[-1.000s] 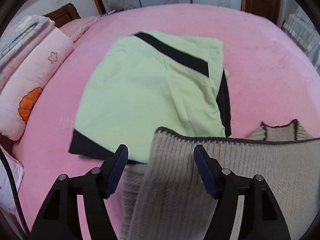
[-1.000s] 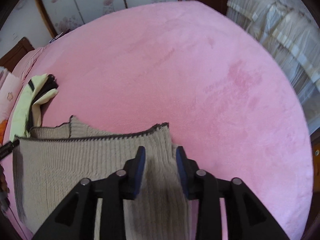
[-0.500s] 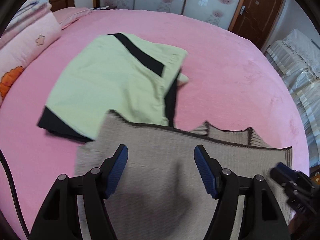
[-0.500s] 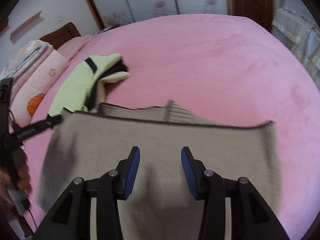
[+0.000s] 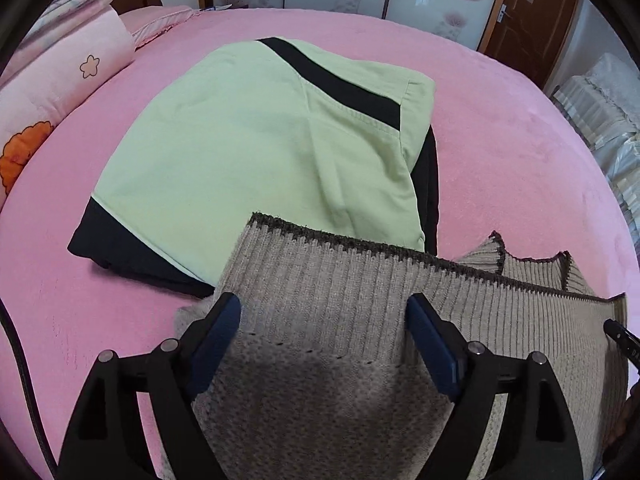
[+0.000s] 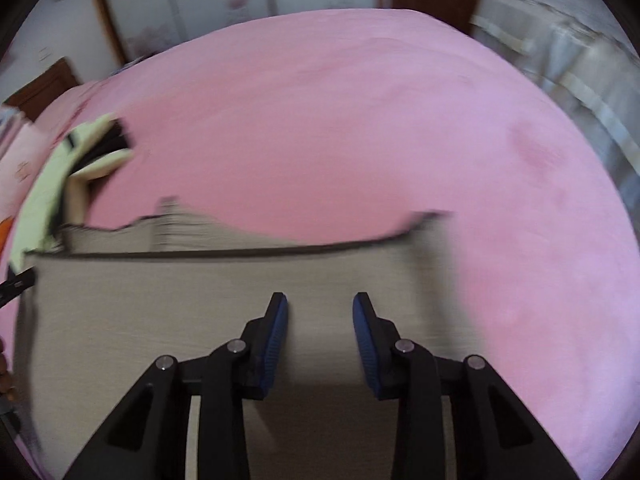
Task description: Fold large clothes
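Beige ribbed sweater [image 5: 360, 320]: spread on the pink bed [image 5: 500, 152], its dark-trimmed hem overlapping a folded green-and-black garment [image 5: 260, 140]. Left gripper [image 5: 324, 344]: angled steeply down over the sweater, fingers [image 5: 218, 332] opening wide, knit between them, pads not pressing. Right gripper [image 6: 320, 328]: angled steeply down, fingers [image 6: 276, 332] closing, released, sweater [image 6: 220, 300] beneath; view blurred.

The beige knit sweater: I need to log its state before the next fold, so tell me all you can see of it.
The beige knit sweater is ribbed, edged in dark brown trim, and lies folded on the pink bedspread. Its far left corner overlaps the folded green-and-black garment. Both grippers hover over its near part: the left gripper is opening, the right gripper closing, with sweater fabric between each pair of jaws.
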`<state>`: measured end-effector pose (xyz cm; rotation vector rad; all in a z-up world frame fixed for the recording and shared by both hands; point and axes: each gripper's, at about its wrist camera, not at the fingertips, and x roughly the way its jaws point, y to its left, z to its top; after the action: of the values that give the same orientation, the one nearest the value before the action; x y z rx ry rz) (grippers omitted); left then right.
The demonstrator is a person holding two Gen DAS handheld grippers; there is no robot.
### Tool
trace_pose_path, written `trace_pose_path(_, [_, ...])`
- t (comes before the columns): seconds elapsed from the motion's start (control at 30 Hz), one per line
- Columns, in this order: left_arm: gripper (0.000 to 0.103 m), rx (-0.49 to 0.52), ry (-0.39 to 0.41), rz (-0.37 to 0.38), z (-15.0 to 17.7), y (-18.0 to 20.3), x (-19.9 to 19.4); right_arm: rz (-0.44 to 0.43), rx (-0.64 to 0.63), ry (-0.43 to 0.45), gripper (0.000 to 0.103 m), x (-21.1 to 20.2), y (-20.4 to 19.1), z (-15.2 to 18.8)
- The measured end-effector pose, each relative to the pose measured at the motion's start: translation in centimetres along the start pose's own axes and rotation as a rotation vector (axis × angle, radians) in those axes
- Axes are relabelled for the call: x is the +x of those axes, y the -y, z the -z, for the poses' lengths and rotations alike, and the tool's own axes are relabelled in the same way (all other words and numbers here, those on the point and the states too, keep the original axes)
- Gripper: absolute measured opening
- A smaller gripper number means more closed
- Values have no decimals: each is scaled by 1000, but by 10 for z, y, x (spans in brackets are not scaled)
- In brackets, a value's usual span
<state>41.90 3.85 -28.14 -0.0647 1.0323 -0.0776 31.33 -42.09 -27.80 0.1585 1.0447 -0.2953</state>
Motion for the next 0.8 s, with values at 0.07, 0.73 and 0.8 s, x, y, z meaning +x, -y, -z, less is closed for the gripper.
trace_pose_path(0.07, [85, -2, 10, 8, 3, 0, 3, 3, 26, -15, 0, 3, 20, 0])
trace_pose_path(0.73, [85, -73, -56, 29, 96, 34, -119, -381, -83, -70, 7, -117, -118, 120])
trace_pose_path(0.8, [85, -67, -72, 10, 126, 37, -125, -416, -134, -101, 7, -122, -142, 147])
